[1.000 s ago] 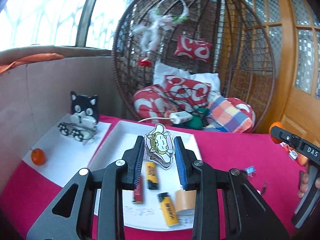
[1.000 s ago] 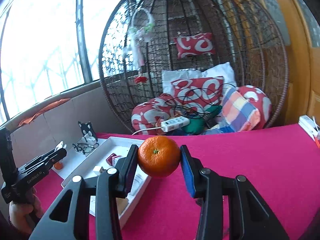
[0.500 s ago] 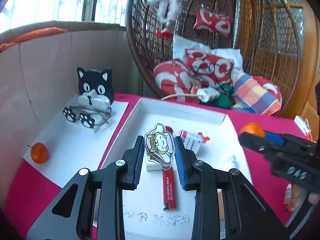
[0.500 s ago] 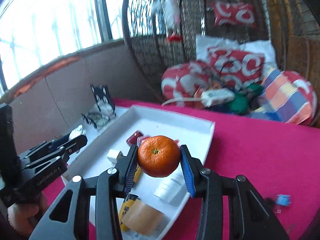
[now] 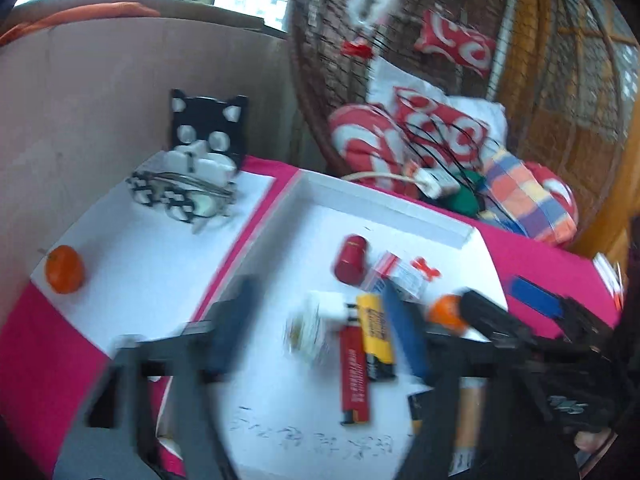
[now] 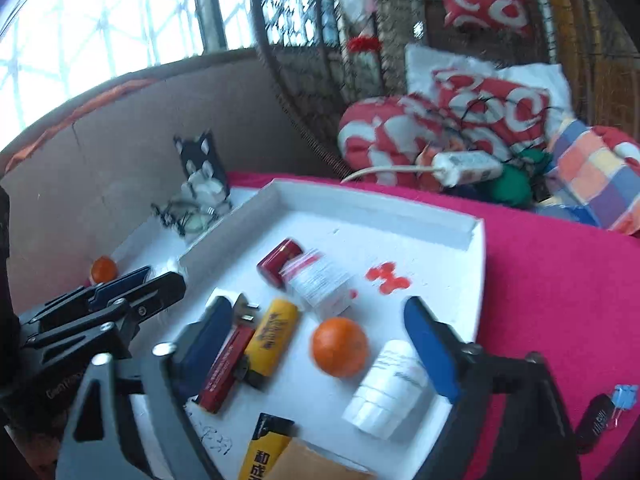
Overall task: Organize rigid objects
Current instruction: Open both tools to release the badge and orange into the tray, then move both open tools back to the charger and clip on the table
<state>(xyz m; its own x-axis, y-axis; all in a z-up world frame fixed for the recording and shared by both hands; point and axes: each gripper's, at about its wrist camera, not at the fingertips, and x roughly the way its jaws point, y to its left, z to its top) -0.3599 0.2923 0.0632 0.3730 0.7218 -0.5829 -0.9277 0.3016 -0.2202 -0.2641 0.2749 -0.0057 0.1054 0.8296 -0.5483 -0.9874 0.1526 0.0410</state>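
Here, both grippers hang over the shallow white tray (image 6: 476, 240) on the magenta tablecloth (image 6: 560, 288).

The right gripper (image 6: 320, 332) has its blue-padded jaws opening wide. The round orange mandarin (image 6: 340, 347) sits between them with clear space on both sides, so neither pad presses on it. It shows against the tray floor, slightly blurred, just beside a white ribbed plastic bottle (image 6: 386, 396) lying on its side.

The left gripper (image 5: 320, 336) is also opening, its jaws blurred and far apart. Between them is a small pale flat cartoon figure (image 5: 306, 334), smeared by motion and free of both pads, over the tray floor beside a white cube-shaped plug adapter (image 5: 330, 304).

Other things in the tray:
- a red lighter (image 6: 228, 364) and a yellow lighter (image 6: 274, 336), lying side by side
- a dark red cylinder (image 6: 278, 262), touching a clear packet with a printed label (image 6: 320, 282)
- a small red bow-shaped clip (image 6: 386, 276), further towards the far wall

Left of the tray, on a white sheet (image 5: 160, 256), stand a black-and-white cat-shaped holder (image 5: 206, 136) with spectacles (image 5: 180, 196) in front of it, and a second small orange fruit (image 5: 64, 270), well apart from the tray.
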